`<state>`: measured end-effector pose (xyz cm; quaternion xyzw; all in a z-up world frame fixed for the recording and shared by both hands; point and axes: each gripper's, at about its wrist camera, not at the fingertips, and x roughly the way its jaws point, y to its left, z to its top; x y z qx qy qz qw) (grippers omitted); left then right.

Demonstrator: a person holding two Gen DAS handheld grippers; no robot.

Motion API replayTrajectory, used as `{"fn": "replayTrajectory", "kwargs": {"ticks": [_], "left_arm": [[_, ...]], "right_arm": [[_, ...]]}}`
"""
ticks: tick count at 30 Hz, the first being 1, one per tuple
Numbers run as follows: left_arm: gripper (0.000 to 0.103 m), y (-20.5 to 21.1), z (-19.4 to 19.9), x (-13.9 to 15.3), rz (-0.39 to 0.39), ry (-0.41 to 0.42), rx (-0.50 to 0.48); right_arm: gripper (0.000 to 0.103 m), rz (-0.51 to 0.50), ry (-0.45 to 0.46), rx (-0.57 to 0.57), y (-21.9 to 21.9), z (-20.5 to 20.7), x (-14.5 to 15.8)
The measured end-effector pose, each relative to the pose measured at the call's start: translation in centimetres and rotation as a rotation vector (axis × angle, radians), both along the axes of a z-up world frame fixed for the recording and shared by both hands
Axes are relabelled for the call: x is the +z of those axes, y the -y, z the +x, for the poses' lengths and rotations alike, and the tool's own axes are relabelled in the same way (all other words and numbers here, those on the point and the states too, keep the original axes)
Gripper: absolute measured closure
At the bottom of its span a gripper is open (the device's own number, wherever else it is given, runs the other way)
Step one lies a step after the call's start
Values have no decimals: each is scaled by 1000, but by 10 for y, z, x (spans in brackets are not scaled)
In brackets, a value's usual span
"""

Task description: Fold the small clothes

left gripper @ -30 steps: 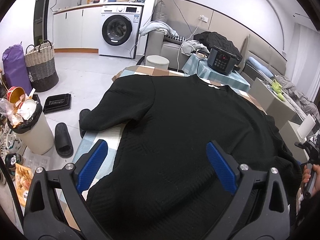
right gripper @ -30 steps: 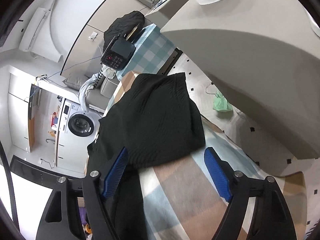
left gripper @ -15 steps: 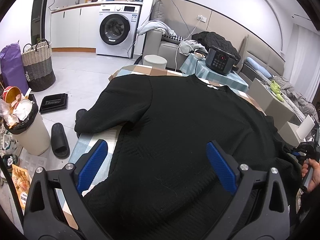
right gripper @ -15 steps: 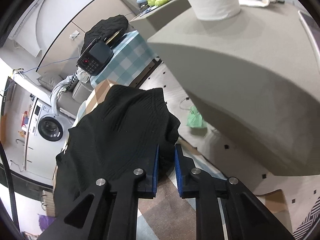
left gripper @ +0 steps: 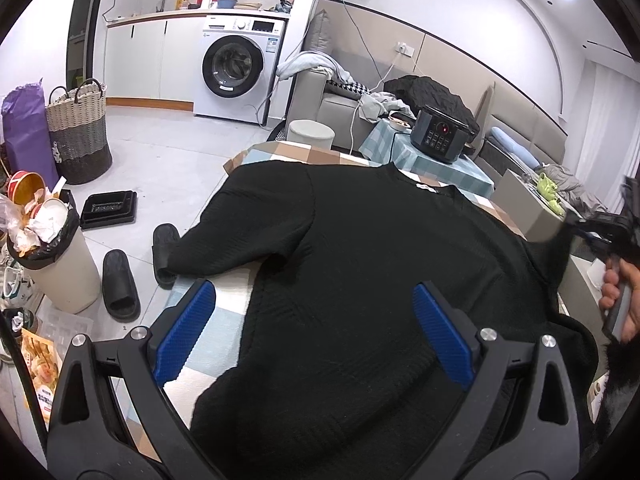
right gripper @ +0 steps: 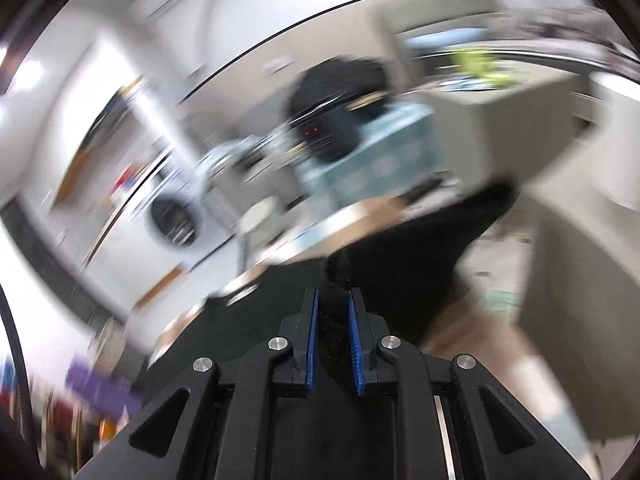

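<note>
A black knit sweater (left gripper: 360, 264) lies spread on the checked table (left gripper: 224, 312), with its left sleeve (left gripper: 248, 232) hanging towards the table's left edge. My left gripper (left gripper: 316, 328) is open and hovers over the sweater's lower part. My right gripper (right gripper: 334, 316) is shut on the sweater's right sleeve (right gripper: 432, 248) and lifts it off the table. The right wrist view is blurred by motion. In the left wrist view the right gripper (left gripper: 596, 232) shows at the right edge, held in a hand.
A side table with a black appliance (left gripper: 440, 136) stands behind the table. A grey cabinet (left gripper: 536, 208) is on the right. A full bin (left gripper: 52, 256), slippers (left gripper: 120, 280) and a woven basket (left gripper: 78, 132) are on the floor at left. A washing machine (left gripper: 236, 68) is at the back.
My right gripper closed on the sweater's right sleeve and has swung up fast with it. My left gripper stayed open and drifted slightly over the sweater.
</note>
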<state>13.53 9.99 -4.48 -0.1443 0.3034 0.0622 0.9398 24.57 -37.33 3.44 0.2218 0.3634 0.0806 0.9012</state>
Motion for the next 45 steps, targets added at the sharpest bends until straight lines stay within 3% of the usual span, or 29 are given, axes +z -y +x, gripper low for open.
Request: {"fn": "replayTrajectory", "kwargs": {"ticks": [3, 5, 6, 8, 13, 17, 22, 29, 33, 35, 40, 45], "left_arm": [[5, -6, -5, 2, -2, -1, 16], [5, -12, -7, 2, -9, -8, 31], [5, -15, -8, 2, -15, -11, 32], [5, -22, -7, 1, -32, -17, 39], [5, -38, 0, -4, -77, -35, 73], [5, -58, 9, -13, -156, -61, 132], [5, -90, 16, -28, -259, -86, 221], [32, -141, 40, -68, -405, -155, 366], [53, -156, 60, -94, -452, -218, 371], [71, -159, 69, -104, -488, -230, 359], [97, -159, 74, -104, -441, -203, 381], [98, -146, 79, -68, -318, -140, 371]], "right_arm": [[89, -18, -97, 167, -46, 6, -22], [81, -20, -174, 196, -57, 7, -41], [66, -11, -247, 205, -57, 9, -54], [62, 11, -308, 188, -52, 7, -67], [62, 28, -321, 66, -25, 1, -78], [62, -48, -392, 112, -35, 6, -94], [59, -46, -325, 89, -28, -12, -76], [53, -3, -231, 101, -33, -58, -52], [51, 2, -207, 107, -34, -77, -46], [51, -2, -204, 104, -34, -78, -46], [51, 10, -217, 72, -25, -85, -51], [51, 39, -217, 56, -17, -90, -55]]}}
